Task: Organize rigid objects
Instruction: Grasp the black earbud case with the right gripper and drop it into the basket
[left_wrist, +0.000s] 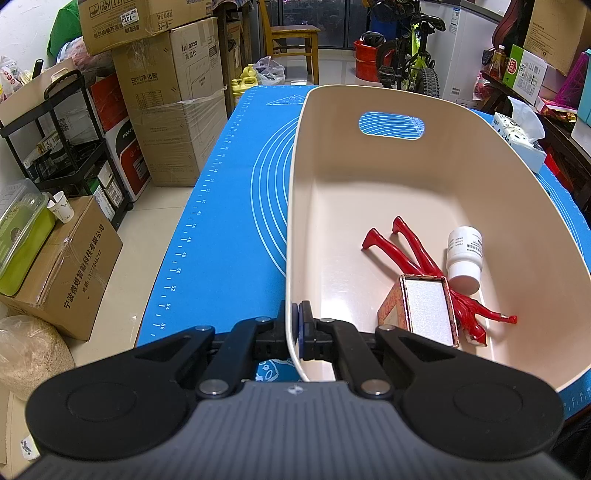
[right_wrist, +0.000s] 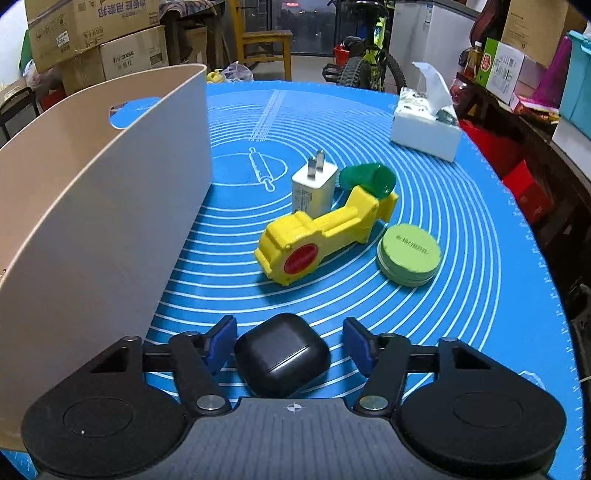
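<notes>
Item: small glossy black plastic earbud case (right_wrist: 282, 354), lying on blue silicone mat (right_wrist: 461, 229) between wide-spread right gripper (right_wrist: 290, 345) jaws. Likely light, rigid, slippery; pinch across flat sides. Left gripper (left_wrist: 300, 330) clamps beige plastic bin (left_wrist: 369, 110) rim.

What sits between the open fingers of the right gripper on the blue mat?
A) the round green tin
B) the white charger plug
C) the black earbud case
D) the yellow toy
C: in the right wrist view the black earbud case lies on the mat between the spread fingers of the right gripper, not yet clamped, while the other items lie farther away.
</notes>
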